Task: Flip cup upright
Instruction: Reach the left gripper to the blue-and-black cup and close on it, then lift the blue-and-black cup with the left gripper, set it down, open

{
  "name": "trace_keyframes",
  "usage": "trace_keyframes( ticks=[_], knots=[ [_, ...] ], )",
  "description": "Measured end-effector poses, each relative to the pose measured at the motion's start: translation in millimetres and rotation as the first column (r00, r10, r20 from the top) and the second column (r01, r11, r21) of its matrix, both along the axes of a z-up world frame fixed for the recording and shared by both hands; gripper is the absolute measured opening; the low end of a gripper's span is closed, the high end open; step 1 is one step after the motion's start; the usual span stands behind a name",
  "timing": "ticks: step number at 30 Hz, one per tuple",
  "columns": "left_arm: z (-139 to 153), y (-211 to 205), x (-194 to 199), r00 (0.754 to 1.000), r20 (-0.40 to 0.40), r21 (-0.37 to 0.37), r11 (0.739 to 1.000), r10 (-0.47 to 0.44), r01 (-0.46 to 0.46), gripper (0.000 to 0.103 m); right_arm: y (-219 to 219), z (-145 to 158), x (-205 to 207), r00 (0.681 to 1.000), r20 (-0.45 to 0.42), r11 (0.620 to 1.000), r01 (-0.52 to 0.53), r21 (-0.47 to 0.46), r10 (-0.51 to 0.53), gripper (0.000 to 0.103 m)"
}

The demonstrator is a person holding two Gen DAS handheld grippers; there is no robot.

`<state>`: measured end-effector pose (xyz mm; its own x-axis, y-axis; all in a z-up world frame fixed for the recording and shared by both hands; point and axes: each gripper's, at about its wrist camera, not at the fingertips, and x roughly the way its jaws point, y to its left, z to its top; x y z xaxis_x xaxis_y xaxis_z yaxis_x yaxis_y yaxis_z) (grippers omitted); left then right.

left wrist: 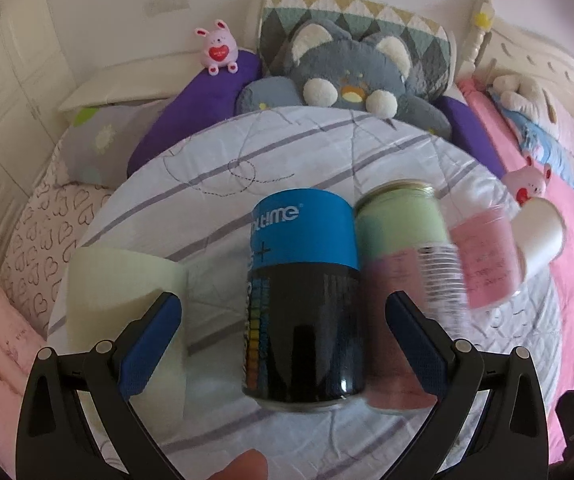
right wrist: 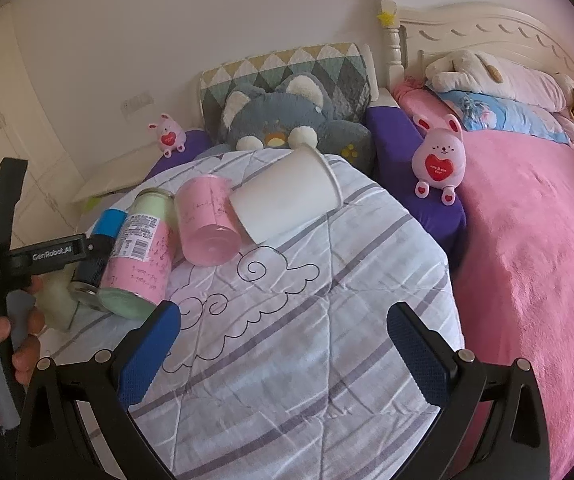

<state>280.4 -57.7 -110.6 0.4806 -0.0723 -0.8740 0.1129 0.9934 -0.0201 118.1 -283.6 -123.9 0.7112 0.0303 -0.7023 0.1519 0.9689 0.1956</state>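
Both grippers, left gripper [left wrist: 283, 334] and right gripper [right wrist: 283, 346], are spread wide, holding nothing. White cup [right wrist: 287, 196] lies on its side on the striped quilt [right wrist: 307, 360], beside the pink jar [right wrist: 207, 220], rim toward the gray plush [right wrist: 283, 120].

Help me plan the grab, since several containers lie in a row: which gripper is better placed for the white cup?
Right, probably. The right gripper is open and faces the white cup across bare quilt. The left gripper straddles the blue can.
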Motion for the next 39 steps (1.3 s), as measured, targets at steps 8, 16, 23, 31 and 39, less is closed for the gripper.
trace_keyframes(
  ticks=[8, 16, 23, 31, 39],
  knots=[
    [-19, -8, 9, 0.999, -0.034, 0.046, 0.998, -0.032, 0.034, 0.099, 8, -4, 7, 1.000, -0.018, 1.000, -0.008, -0.015, 0.007, 0.103],
    [-20, -15, 17, 0.998, -0.047, 0.031, 0.998, -0.047, 0.049, 0.098, 11, -5, 8, 1.000, -0.024, 1.000, -0.013, -0.015, 0.012, 0.103],
    [-24, -12, 18, 0.994, -0.089, -0.049, 0.997, -0.056, 0.051, 0.068, 12, -4, 8, 1.000, -0.020, 1.000, -0.013, -0.018, 0.013, 0.103],
    [-24, -7, 14, 0.994, -0.087, -0.087, 0.994, -0.070, 0.063, 0.068, 9, 1, 2, 1.000, -0.013, 1.000, -0.017, -0.025, 0.017, 0.103],
    [2, 2, -10, 0.996, -0.042, -0.106, 0.991, -0.083, 0.078, 0.068, 14, 15, -13, 1.000, 0.015, 1.000, -0.012, -0.028, 0.012, 0.103]
  ],
)
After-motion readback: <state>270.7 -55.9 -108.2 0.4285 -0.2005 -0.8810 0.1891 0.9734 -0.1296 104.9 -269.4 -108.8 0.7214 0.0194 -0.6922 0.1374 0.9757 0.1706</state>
